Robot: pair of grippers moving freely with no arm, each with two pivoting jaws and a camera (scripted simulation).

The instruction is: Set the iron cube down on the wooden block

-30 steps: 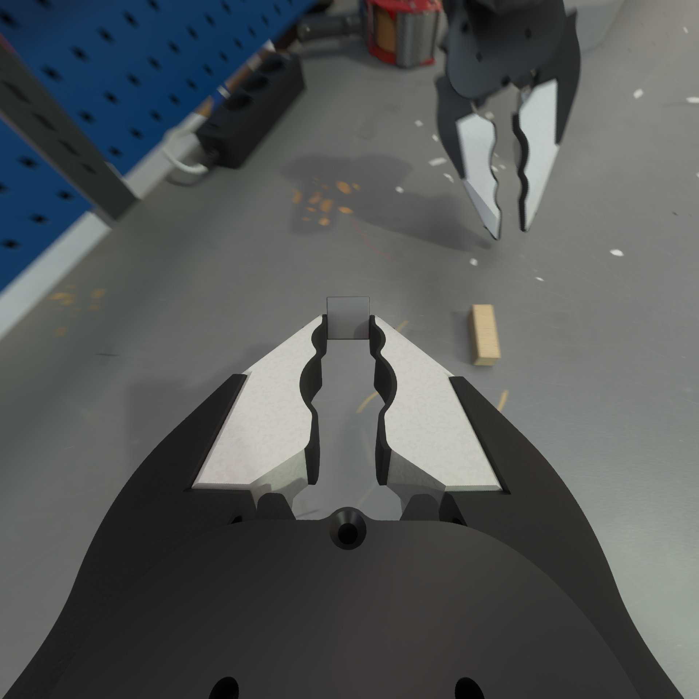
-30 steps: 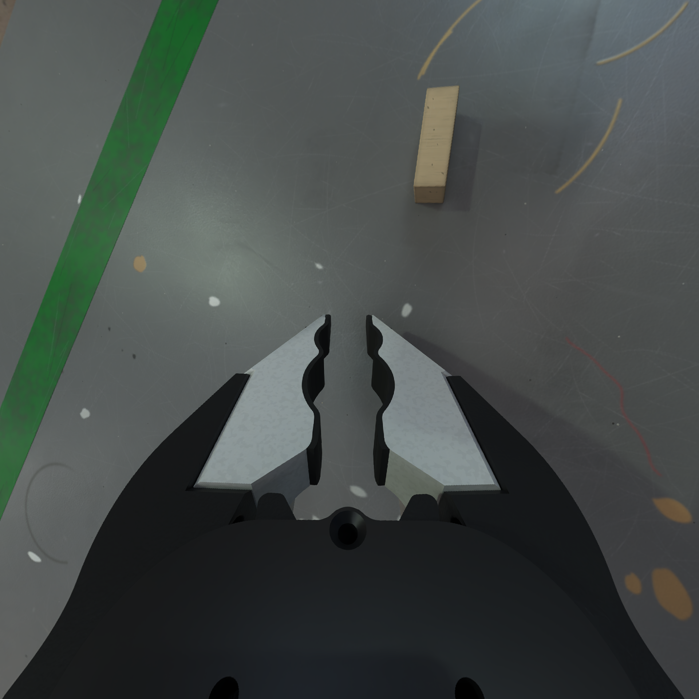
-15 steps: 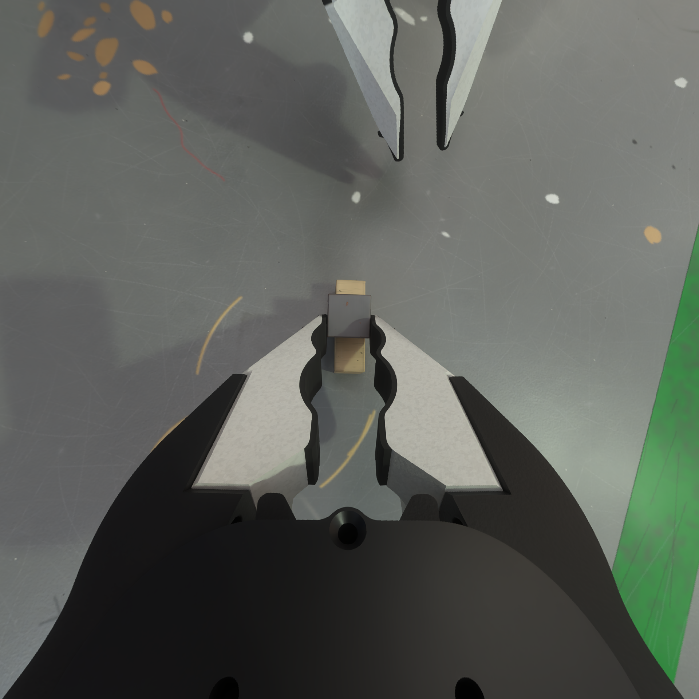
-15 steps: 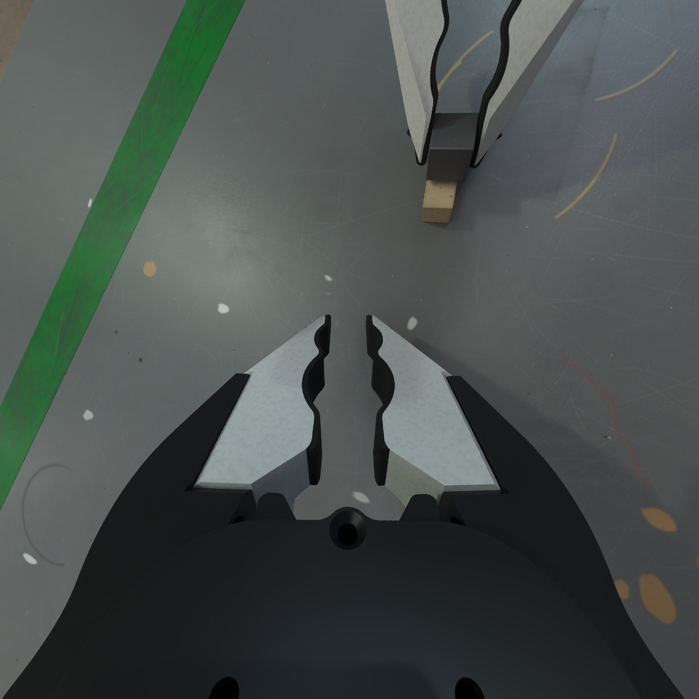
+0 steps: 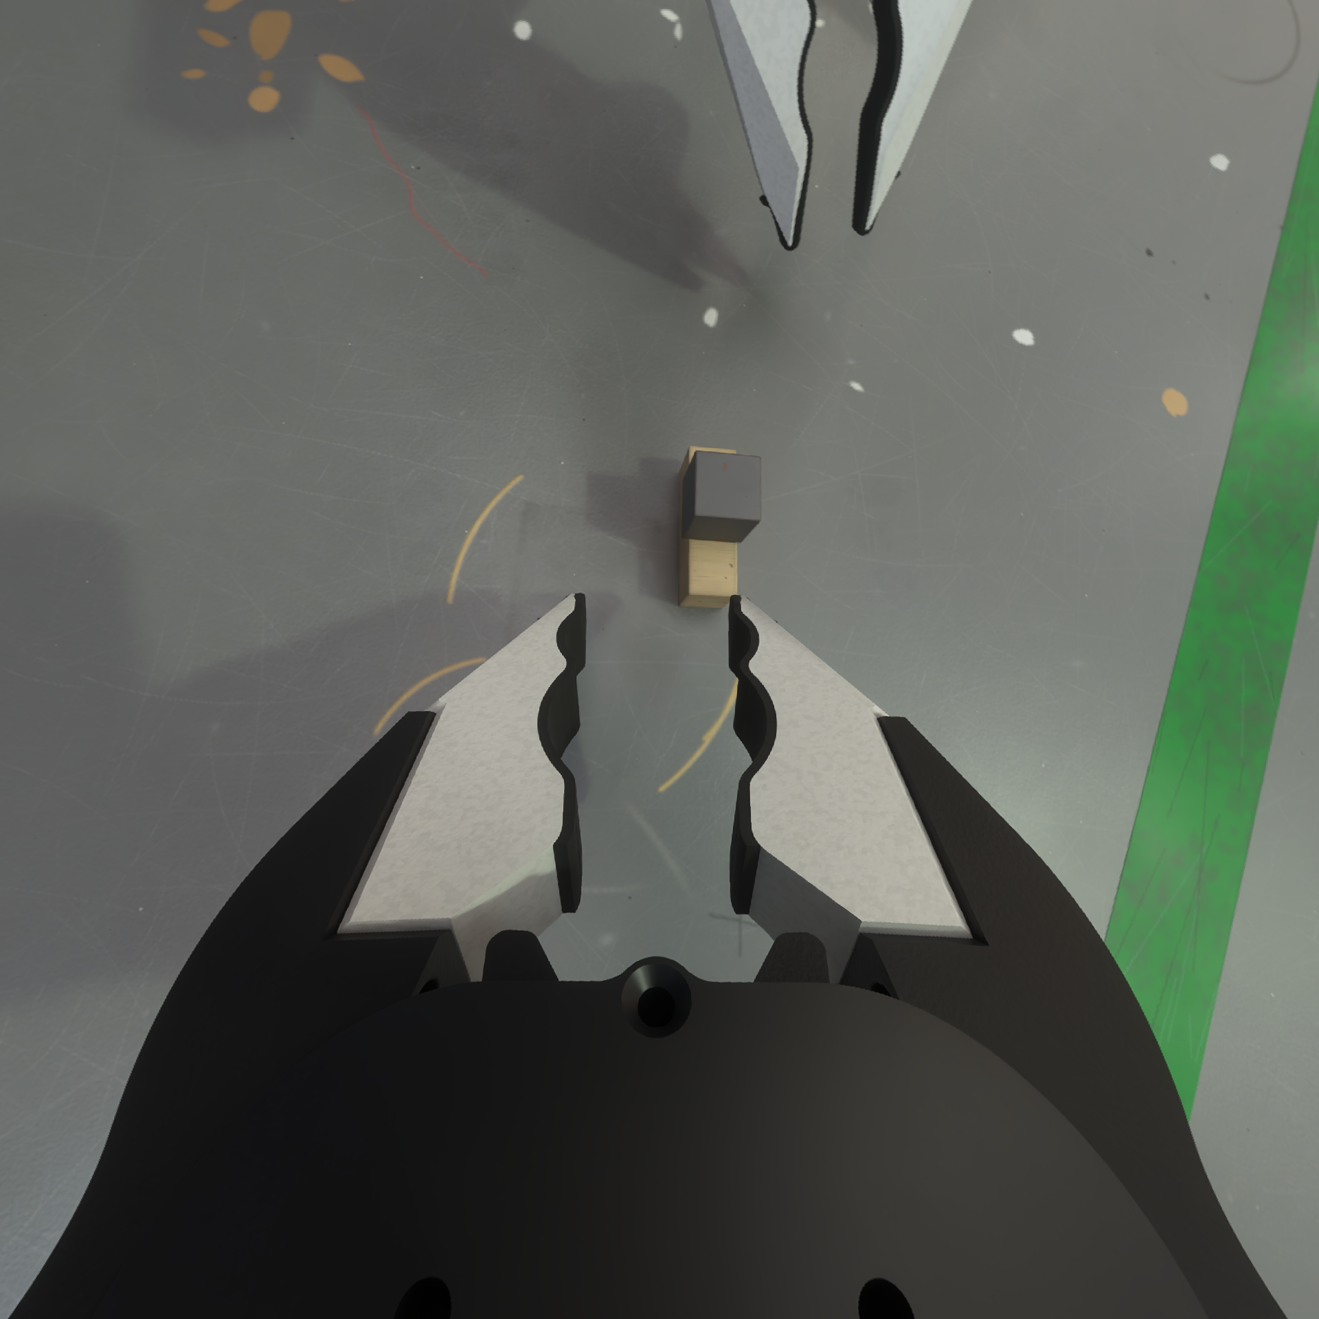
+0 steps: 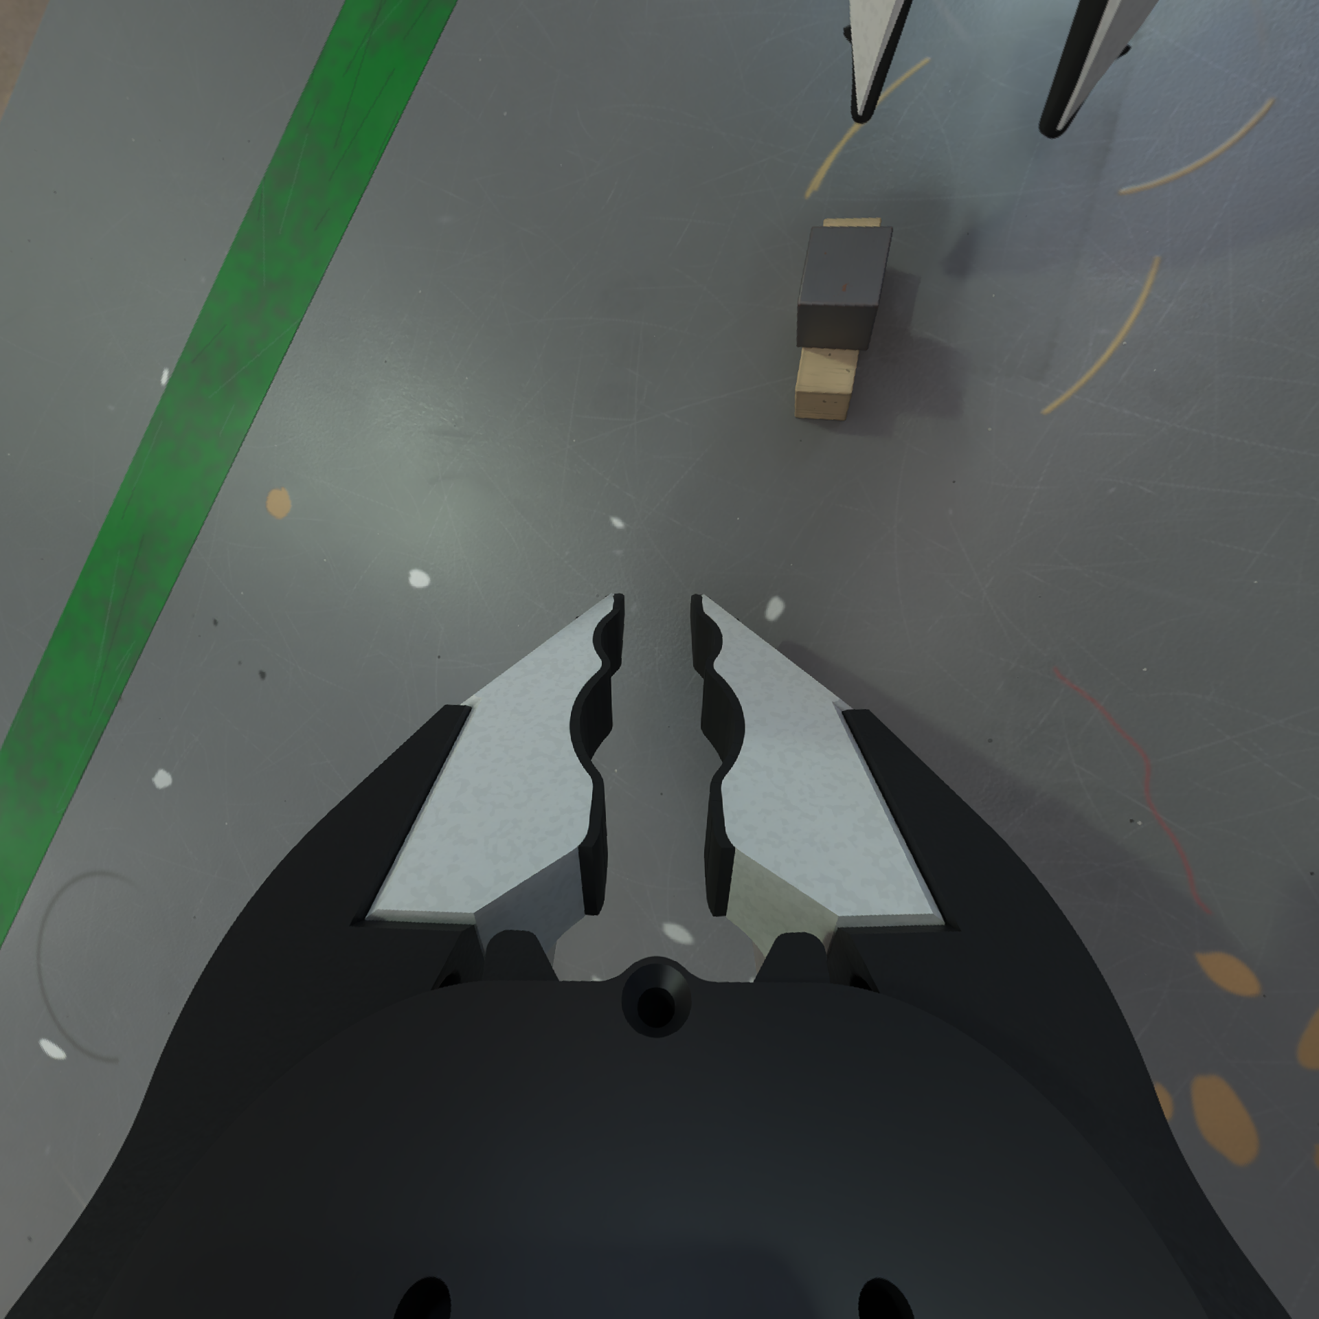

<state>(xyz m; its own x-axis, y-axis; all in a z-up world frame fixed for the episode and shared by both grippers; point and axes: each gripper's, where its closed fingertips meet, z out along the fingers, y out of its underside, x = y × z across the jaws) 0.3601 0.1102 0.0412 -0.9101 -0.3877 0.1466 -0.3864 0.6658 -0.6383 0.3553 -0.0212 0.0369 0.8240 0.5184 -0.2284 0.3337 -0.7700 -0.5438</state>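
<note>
The dark grey iron cube [image 5: 722, 492] rests on the far part of the pale wooden block [image 5: 706, 578], which lies flat on the grey floor. My left gripper [image 5: 657, 607] is open and empty, its tips raised just short of the block's near end. In the right wrist view the cube [image 6: 842, 282] sits on the block [image 6: 824, 389], with the left gripper [image 6: 956, 121] apart above and behind it. My right gripper [image 6: 657, 603] is empty, jaws a narrow gap apart, well short of the block. It also shows in the left wrist view [image 5: 824, 239] beyond the block.
A green stripe [image 5: 1227, 642] runs along the floor to the right of the block; in the right wrist view the stripe [image 6: 214, 371] lies to the left. Orange and white flecks and curved scratches mark the grey floor.
My left gripper carried the cube over the block, opened and let it go, then drew back and up. The cube now stays on the block. The right gripper has barely moved.
</note>
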